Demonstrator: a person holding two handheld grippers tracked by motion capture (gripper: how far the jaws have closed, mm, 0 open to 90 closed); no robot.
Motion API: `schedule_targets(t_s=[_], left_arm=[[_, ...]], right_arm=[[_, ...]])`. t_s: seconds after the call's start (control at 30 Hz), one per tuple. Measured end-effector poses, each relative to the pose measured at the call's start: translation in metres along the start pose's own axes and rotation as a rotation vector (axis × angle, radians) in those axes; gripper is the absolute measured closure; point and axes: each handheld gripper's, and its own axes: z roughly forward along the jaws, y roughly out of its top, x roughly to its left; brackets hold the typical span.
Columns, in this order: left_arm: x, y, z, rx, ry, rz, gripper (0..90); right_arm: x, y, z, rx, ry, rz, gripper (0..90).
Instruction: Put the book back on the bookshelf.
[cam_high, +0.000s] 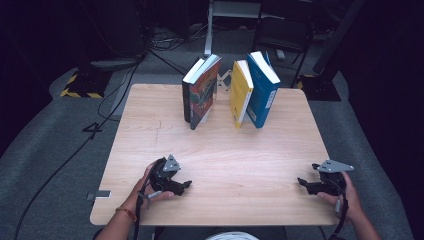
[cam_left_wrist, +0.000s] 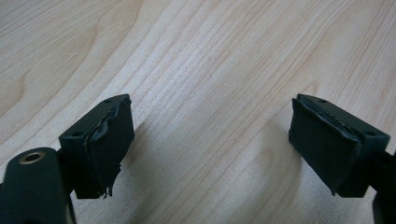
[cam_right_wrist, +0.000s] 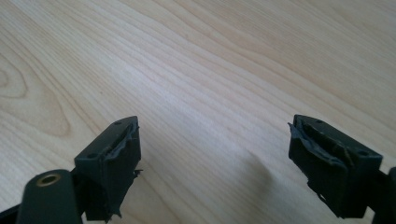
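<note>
High view shows us resting both tools on the near half of the table (cam_high: 150, 125). Our left gripper (cam_high: 186, 184) and right gripper (cam_high: 301, 182) each have jaws spread wide, holding nothing. The books stand well ahead at the far edge: the dark book (cam_high: 202, 92) lies nearer our left, the yellow book (cam_high: 241, 92) and blue book (cam_high: 263, 90) nearer our right, all upright and leaning.

High view overhead facing forward, gripper views close above shared table (cam_high: 225, 150).
</note>
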Motion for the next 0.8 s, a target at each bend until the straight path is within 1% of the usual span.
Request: schedule_targets(t_s=[0.03,0.13,0.17,0.2,0.27,0.43,0.47,0.57,0.8], left_arm=[[0.000,0.000,0.000,0.000,0.000,0.000,14.3],[0.000,0.000,0.000,0.000,0.001,-0.001,14.3],[0.000,0.000,0.000,0.000,0.001,-0.001,14.3],[0.000,0.000,0.000,0.000,0.000,-0.001,14.3],[0.000,0.000,0.000,0.000,0.000,-0.002,14.3],[0.000,0.000,0.000,0.000,0.002,-0.002,14.4],[0.000,0.000,0.000,0.000,0.002,-0.002,14.4],[0.000,0.000,0.000,0.000,0.002,-0.002,14.4],[0.000,0.000,0.000,0.000,0.003,-0.001,14.4]], right_arm=[[-0.001,-0.003,-0.002,-0.003,-0.006,0.004,17.1],[-0.005,-0.012,-0.007,-0.006,-0.009,0.042,16.9],[-0.005,-0.012,-0.007,-0.006,-0.009,0.042,16.9],[-0.006,-0.014,-0.008,-0.007,-0.011,0.052,16.8],[-0.008,-0.018,-0.010,-0.008,-0.003,0.074,16.7],[-0.012,-0.024,-0.013,-0.003,0.001,0.111,16.3],[-0.013,-0.025,-0.012,-0.002,0.001,0.129,15.8],[-0.015,-0.027,-0.011,-0.014,0.015,0.155,15.0],[-0.016,-0.027,-0.010,-0.011,0.016,0.152,13.9]])
